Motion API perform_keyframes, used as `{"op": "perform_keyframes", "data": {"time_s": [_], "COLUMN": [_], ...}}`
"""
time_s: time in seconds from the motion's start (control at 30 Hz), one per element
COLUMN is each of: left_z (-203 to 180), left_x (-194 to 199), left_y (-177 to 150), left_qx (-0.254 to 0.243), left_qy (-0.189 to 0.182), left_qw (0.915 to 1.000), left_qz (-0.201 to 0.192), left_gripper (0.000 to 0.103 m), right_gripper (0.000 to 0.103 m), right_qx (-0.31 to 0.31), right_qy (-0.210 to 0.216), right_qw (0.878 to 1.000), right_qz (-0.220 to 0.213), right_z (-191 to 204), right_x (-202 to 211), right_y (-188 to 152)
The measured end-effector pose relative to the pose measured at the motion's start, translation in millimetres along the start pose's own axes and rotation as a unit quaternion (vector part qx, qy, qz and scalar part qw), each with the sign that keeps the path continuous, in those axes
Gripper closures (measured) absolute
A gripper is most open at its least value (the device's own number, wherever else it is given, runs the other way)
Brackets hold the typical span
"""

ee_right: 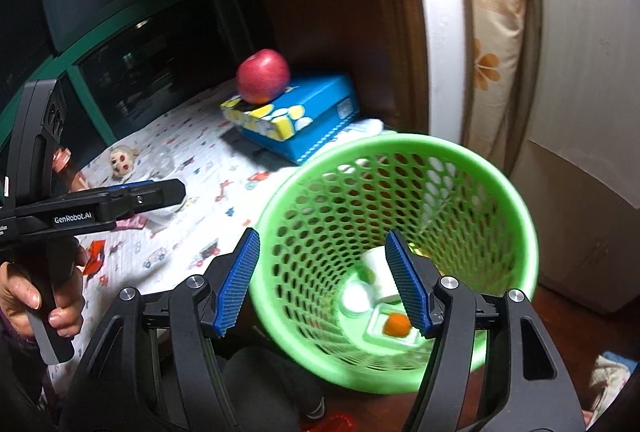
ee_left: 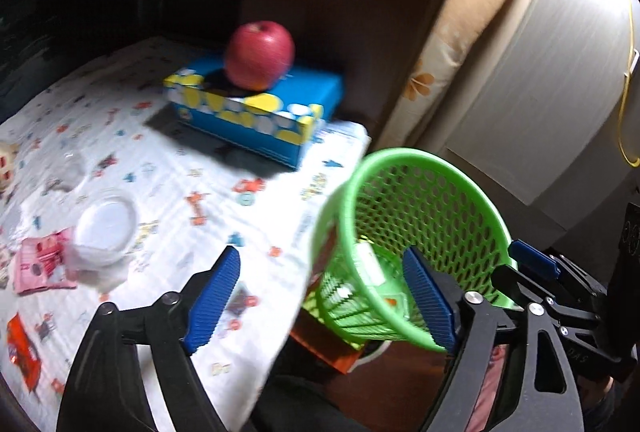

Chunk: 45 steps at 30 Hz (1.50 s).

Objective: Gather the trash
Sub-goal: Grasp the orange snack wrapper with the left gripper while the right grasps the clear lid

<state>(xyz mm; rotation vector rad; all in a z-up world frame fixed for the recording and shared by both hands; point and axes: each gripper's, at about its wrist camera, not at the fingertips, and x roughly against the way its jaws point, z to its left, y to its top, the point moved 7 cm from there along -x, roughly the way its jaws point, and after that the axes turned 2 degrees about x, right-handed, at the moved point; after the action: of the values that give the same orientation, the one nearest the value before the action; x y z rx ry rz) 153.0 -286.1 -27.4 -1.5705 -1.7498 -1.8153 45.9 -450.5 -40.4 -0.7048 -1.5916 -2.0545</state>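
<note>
At far left on the patterned tablecloth (ee_left: 168, 159) lie a red wrapper (ee_left: 24, 350), a pink packet (ee_left: 42, 266) and, touching it, a clear plastic lid (ee_left: 105, 226); a small doll head (ee_right: 122, 161) rests farther back. The left gripper (ee_left: 320, 302) hangs over the table's near edge with its jaws wide apart and nothing between them; in the right wrist view a hand (ee_right: 38, 294) grips its handle. Mid-table, a red apple (ee_left: 259, 55) sits on a blue tissue box (ee_left: 256, 111) close against the dark wooden back panel. Right of the table edge, the green mesh wastebasket (ee_right: 400, 216) is tilted, its mouth open toward the cameras. Inside lie a white cup (ee_right: 382, 274), a white round piece (ee_right: 354, 298) and an orange bit on a pale tray (ee_right: 396, 326). The right gripper (ee_right: 324, 284) straddles the basket's near rim, one finger outside and one inside, pads not pressing it. Beyond stand a floral cushion (ee_right: 492, 51) and a white panel.
</note>
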Motion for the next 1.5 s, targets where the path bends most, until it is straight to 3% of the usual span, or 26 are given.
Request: {"op": "perform_keyframes", "data": {"time_s": [0.23,0.4,0.63,0.83,0.97,1.2,1.5], "left_z": [72,126,195,258,296,337,366], "left_x": [38,62,84,101,105,89,68], "left_y": [-11,-29,-62,-92,-112,-135,-139], "left_qx": [0.044,0.074,0.111,0.161,0.213,0.280,0.327], "left_qy": [0.065,0.113,0.160,0.205,0.230,0.245,0.247], "left_qw": [0.9965,0.9901,0.9807,0.9654,0.9497,0.9276,0.9110], "left_qz": [-0.027,-0.038,-0.018,-0.005,0.008,0.032,0.050], "left_gripper": [0.007,0.007,0.007,0.007,0.007,0.007,0.007], "right_gripper": [0.036,0.034,0.034,0.034,0.034,0.034,0.034], "right_qx": [0.040,0.070,0.095,0.110,0.117,0.138,0.146], "right_qy": [0.043,0.071,0.101,0.115,0.124,0.134,0.145], "right_qw": [0.998,0.995,0.989,0.986,0.983,0.978,0.973], "right_qz": [0.012,0.024,0.041,0.056,0.066,0.079,0.100], "right_z": [58,101,151,178,196,220,234], "right_x": [-22,-40,-62,-76,-89,-107,-135], "right_y": [6,7,2,-3,-7,-9,-9]}}
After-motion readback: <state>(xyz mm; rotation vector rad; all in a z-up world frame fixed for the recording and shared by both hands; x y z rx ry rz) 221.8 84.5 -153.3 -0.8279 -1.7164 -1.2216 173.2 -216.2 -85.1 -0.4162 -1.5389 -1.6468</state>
